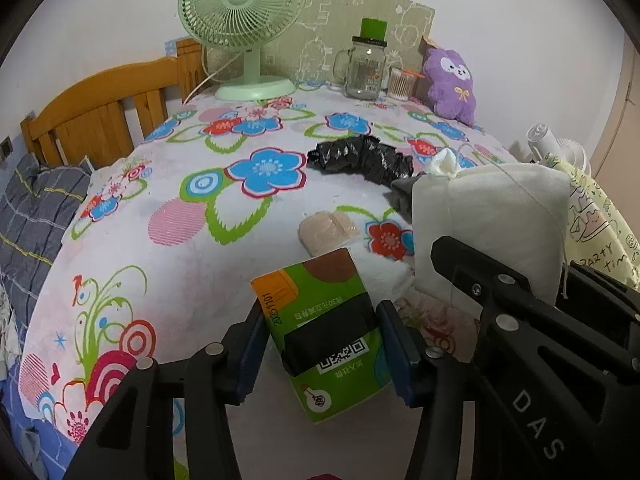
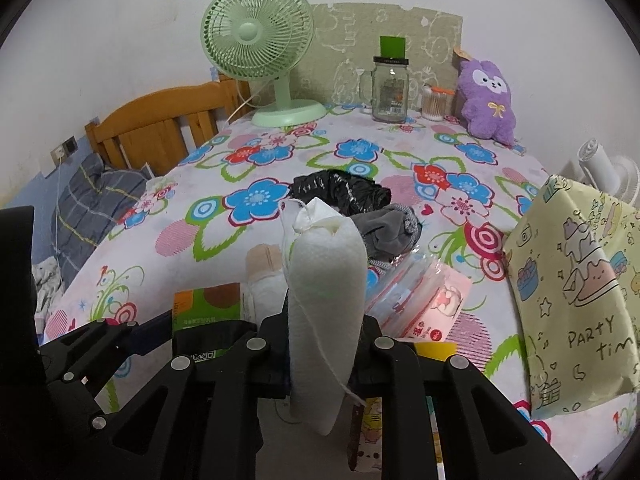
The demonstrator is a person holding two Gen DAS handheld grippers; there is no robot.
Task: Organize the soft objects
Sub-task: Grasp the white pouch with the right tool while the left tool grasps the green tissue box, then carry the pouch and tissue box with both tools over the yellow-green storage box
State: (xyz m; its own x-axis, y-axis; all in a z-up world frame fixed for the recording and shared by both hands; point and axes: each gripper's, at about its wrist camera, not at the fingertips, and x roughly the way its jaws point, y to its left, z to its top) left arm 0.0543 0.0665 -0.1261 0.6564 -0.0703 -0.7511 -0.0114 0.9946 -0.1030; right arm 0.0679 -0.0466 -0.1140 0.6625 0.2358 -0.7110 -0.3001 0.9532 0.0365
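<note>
The left tongs [image 1: 320,344] should squeeze the green pack [image 1: 326,332] between them gently, while the right tongs [image 2: 326,344] grip the white pouch [image 2: 326,280].

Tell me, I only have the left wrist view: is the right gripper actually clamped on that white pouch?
Observer: Yes. The right gripper is shut on the white pouch, which stands upright in it.
Operator: Is the pouch hiding anything from me?
Observer: A pink tissue pack lies just right of the pouch.
Operator: Anything under the gripper?
Observer: A yellow cartoon-printed item shows beneath it; I can't tell what it is.
</note>
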